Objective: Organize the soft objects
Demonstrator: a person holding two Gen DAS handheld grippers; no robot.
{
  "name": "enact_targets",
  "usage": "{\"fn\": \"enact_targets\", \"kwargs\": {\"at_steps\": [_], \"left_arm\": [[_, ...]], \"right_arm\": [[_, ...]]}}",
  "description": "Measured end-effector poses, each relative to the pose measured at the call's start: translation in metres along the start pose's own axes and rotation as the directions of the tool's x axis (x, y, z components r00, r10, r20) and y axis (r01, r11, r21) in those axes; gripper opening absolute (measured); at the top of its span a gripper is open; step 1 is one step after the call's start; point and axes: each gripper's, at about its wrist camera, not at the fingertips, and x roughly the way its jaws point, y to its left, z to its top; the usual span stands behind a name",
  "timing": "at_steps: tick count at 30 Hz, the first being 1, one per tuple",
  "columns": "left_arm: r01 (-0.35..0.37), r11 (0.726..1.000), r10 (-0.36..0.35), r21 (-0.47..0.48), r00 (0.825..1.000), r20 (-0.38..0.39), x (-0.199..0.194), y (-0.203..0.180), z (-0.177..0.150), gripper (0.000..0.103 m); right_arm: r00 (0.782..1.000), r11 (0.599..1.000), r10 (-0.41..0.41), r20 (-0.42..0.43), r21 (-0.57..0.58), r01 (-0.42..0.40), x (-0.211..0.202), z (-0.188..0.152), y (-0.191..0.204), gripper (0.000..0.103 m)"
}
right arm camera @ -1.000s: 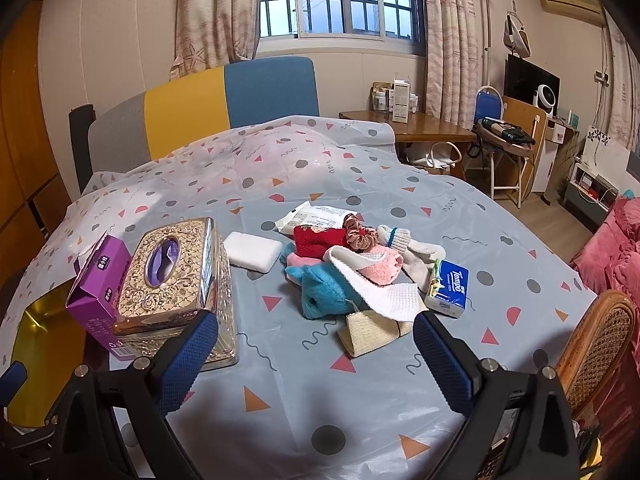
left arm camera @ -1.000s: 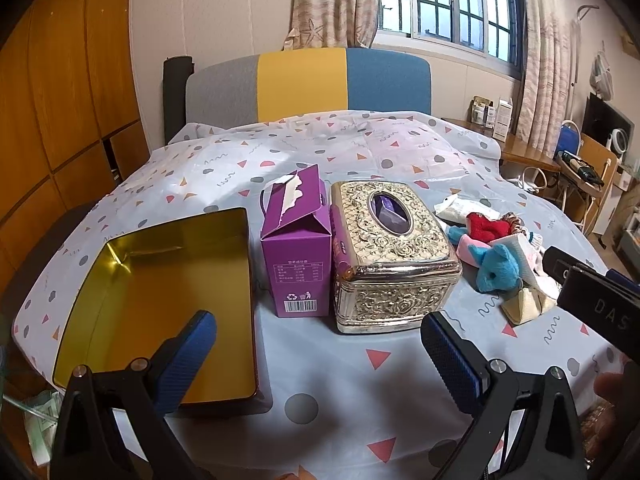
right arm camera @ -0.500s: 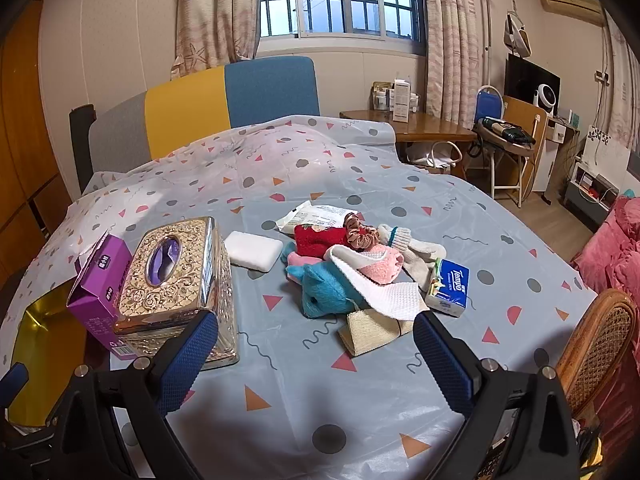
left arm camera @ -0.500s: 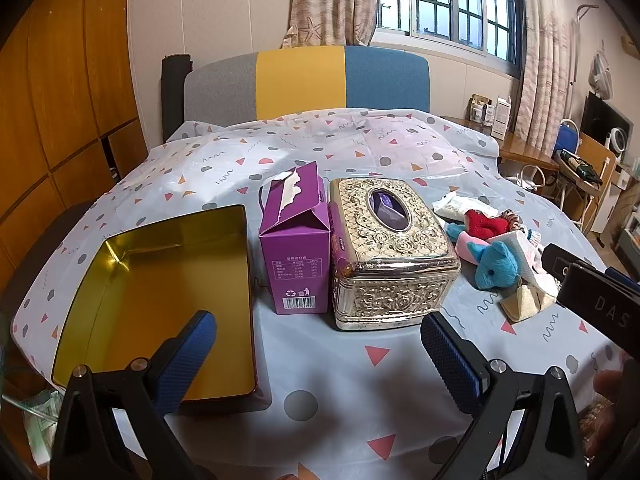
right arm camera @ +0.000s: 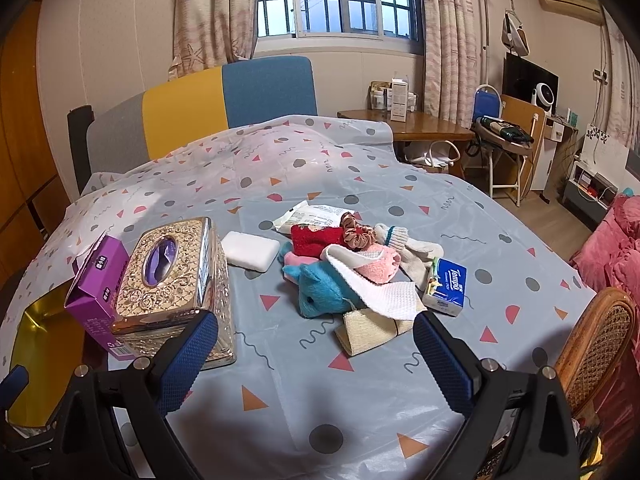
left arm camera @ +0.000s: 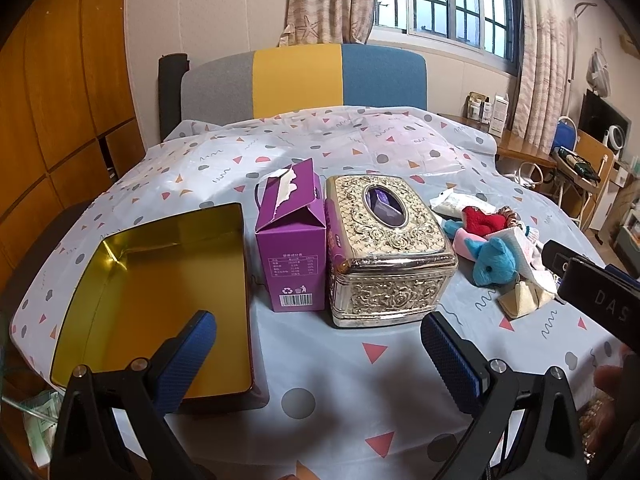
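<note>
The left gripper [left arm camera: 318,354] hangs over the near edge of the worktop [left arm camera: 340,368] with its jaws wide apart and nothing between them. Just beyond its left jaw lies an open gold-lined tin [left arm camera: 160,292], at the near left corner. Ahead, between the jaws, a purple carton [left arm camera: 290,248] stands upright, touching the ornate metal tissue box [left arm camera: 386,240] on its right.

The right gripper [right arm camera: 316,354] also has its jaws spread wide, empty, above the patterned cloth near the front edge. The pile of soft things lies straight ahead of it, toward the middle of the worktop, apart from both jaws. Nearest is a folded beige pouch [right arm camera: 372,330], with a white knitted cloth [right arm camera: 384,294] draped over it and over a blue plush toy [right arm camera: 320,290]. Behind these sit a pink towel [right arm camera: 380,266], a red cloth [right arm camera: 316,238], a brown scrunchie [right arm camera: 356,234] and cream socks [right arm camera: 412,248]. A blue tissue packet [right arm camera: 448,288] rests at the pile's right side, and a white sponge [right arm camera: 250,250] lies between the pile and the tissue box.
</note>
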Motion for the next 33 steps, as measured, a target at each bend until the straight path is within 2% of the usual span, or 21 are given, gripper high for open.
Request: {"fn": "enact_targets", "kwargs": {"at_steps": [10, 13, 16, 24, 27, 31, 33], "left_arm": [[0.025, 1.000, -0.025, 0.011, 1.000, -0.009, 0.004, -0.006, -0.001, 0.103], [0.102, 0.995, -0.102, 0.017, 0.995, -0.012, 0.005, -0.007, 0.000, 0.103], [0.204, 0.979, -0.203, 0.024, 0.979, -0.024, 0.006, -0.012, 0.001, 0.103], [0.300, 0.936, -0.291, 0.185, 0.954, -0.072, 0.012, -0.057, 0.018, 0.103], [0.381, 0.896, -0.369, 0.230, 0.925, -0.095, 0.016, -0.078, 0.030, 0.103], [0.479, 0.835, -0.445, 0.270, 0.877, -0.178, 0.031, -0.116, 0.047, 0.103], [0.490, 0.826, -0.452, 0.278, 0.871, -0.192, 0.041, -0.133, 0.055, 0.103]], "right_arm": [[1.000, 1.000, -0.001, -0.002, 0.009, 0.001, 0.002, -0.001, -0.006, 0.100], [1.000, 1.000, -0.009, 0.003, 0.026, 0.009, 0.003, 0.002, -0.015, 0.100], [1.000, 0.998, -0.027, -0.004, 0.056, 0.027, 0.006, 0.006, -0.030, 0.100], [0.994, 0.983, -0.104, -0.029, 0.147, 0.107, 0.014, 0.014, -0.090, 0.100], [0.990, 0.973, -0.139, -0.024, 0.183, 0.141, 0.012, 0.017, -0.116, 0.100], [0.986, 0.962, -0.164, -0.015, 0.220, 0.164, 0.008, 0.020, -0.142, 0.100], [0.985, 0.958, -0.171, -0.014, 0.233, 0.169, 0.007, 0.021, -0.150, 0.100]]}}
